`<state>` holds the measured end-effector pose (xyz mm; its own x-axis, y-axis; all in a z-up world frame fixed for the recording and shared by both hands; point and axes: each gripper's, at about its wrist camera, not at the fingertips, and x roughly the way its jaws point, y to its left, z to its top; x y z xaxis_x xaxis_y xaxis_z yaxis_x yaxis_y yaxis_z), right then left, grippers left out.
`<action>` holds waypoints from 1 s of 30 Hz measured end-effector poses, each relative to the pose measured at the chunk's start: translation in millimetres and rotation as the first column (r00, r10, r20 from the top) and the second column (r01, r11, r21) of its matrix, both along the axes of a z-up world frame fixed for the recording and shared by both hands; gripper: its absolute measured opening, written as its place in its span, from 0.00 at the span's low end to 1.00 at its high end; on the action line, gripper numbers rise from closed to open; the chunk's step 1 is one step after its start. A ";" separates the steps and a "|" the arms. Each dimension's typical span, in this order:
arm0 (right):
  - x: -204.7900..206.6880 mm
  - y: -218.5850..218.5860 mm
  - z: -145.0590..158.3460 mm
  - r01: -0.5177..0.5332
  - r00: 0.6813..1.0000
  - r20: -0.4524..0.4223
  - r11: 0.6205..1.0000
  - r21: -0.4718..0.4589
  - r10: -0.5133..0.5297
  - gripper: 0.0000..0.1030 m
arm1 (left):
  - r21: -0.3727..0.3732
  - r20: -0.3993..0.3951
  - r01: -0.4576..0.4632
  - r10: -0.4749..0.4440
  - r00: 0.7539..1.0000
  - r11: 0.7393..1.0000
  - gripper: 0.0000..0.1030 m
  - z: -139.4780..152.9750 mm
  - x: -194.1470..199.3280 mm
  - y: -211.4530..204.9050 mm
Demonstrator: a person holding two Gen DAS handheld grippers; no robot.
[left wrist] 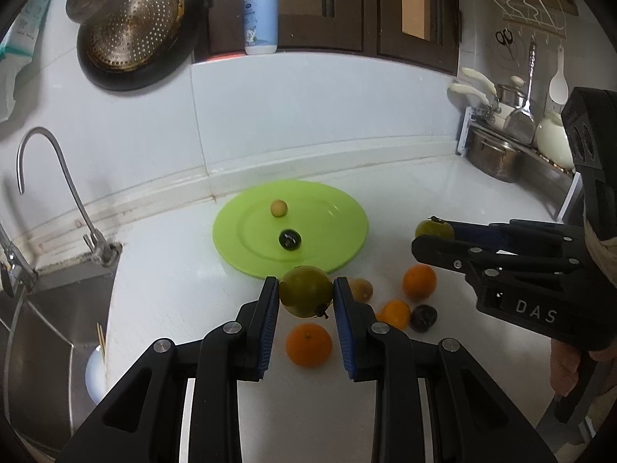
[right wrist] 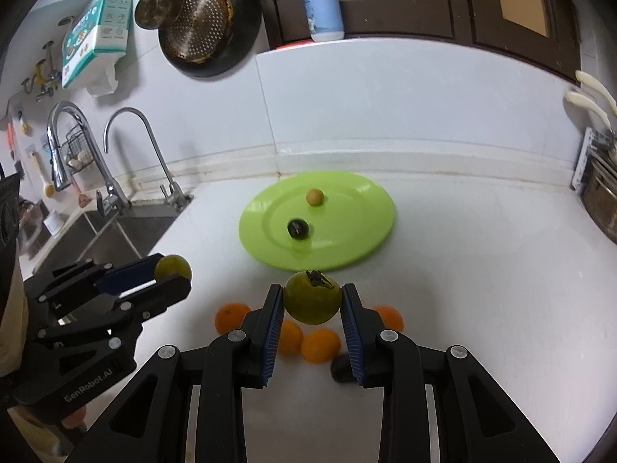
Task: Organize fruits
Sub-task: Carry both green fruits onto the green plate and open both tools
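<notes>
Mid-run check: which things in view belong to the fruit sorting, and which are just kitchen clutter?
Job:
left gripper holding a green fruit
right gripper holding another green fruit
green plate
oranges
dark plum

Clutter:
soap bottle
pan
faucet
pot

Black tongs (left wrist: pixel 306 295) — blue ribbed pads, silver screws

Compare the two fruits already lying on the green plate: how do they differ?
The pale fruit is yellowish-tan and matte; the dark fruit is near black and glossy with highlights. The pale fruit lies toward the back of the green plate, nearer the wall; the dark fruit lies nearer the camera. The dark fruit looks slightly larger. Both are small, round, apart from each other, and rest free of either gripper.
</notes>
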<state>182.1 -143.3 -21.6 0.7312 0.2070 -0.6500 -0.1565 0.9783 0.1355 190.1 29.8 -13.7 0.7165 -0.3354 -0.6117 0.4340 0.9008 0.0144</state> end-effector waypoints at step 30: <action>125.1 18.2 -14.9 -0.091 0.991 -0.106 0.993 -0.075 0.083 0.30 | 0.003 -0.073 -0.018 0.018 0.997 1.000 0.28 -17.5 112.3 1.0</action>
<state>307.3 -125.1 -36.5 0.6416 0.2113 -0.7374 -0.2308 0.9699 0.0771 302.4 30.8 -31.2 0.6759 -0.3210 -0.6634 0.4173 0.9086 -0.0145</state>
